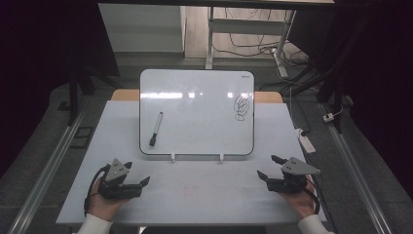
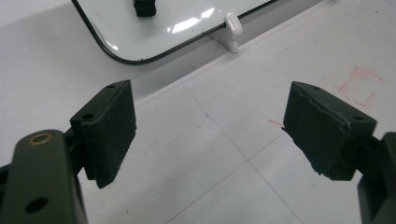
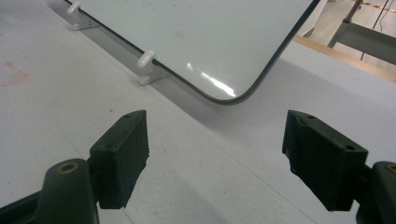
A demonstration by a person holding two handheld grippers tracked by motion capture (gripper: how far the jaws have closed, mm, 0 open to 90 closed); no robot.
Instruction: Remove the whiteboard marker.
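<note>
while both the left gripper (image 1: 138, 184) and right gripper (image 1: 267, 171) rest wide and empty on the table (image 1: 195, 195), the marker (image 1: 156, 128) lies on the whiteboard (image 1: 195, 112), best approached by the left, jaws straddling its barrel.

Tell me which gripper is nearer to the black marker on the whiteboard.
Left. The left gripper sits just below the marker, near the table's front edge; the right gripper is far off, below the whiteboard's other corner.
</note>
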